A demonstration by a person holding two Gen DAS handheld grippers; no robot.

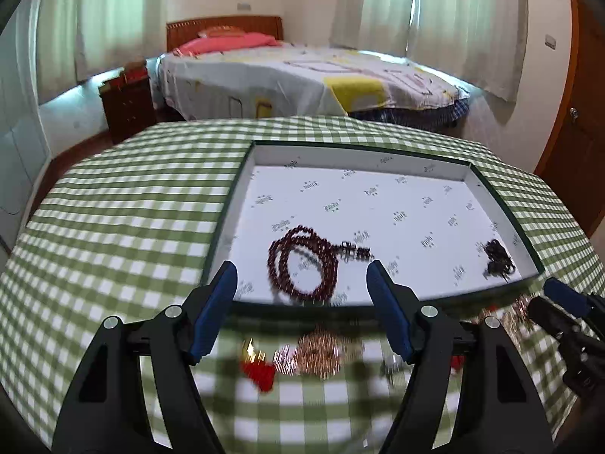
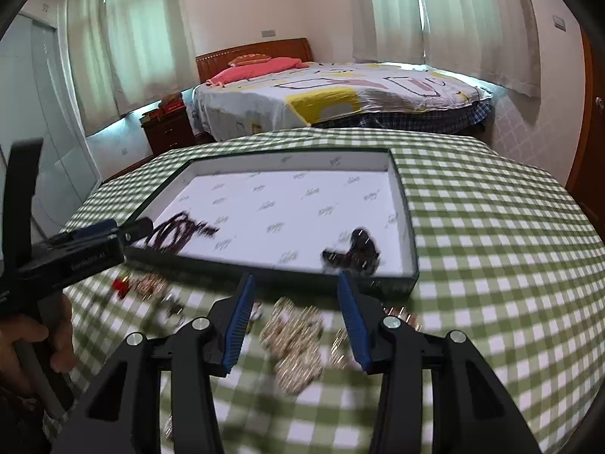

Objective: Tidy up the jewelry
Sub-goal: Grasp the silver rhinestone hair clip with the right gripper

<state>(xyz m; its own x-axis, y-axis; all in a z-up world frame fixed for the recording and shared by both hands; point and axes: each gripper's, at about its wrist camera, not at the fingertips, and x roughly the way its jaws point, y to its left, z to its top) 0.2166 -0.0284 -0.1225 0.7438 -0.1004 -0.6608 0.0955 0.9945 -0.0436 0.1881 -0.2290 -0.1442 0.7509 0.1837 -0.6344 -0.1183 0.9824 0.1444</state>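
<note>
Left fingers (image 1: 302,287): apart, empty, I see red tassel (image 1: 261,372).
Right fingers (image 2: 295,295): apart, empty; my hand (image 2: 34,344) shows only here.

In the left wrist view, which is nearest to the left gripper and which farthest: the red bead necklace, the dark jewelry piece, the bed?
From the left gripper:
1. Red bead necklace, in the box, between the fingertips.
2. Dark jewelry piece, in the box's near right corner.
3. Bed, behind the table.
</note>
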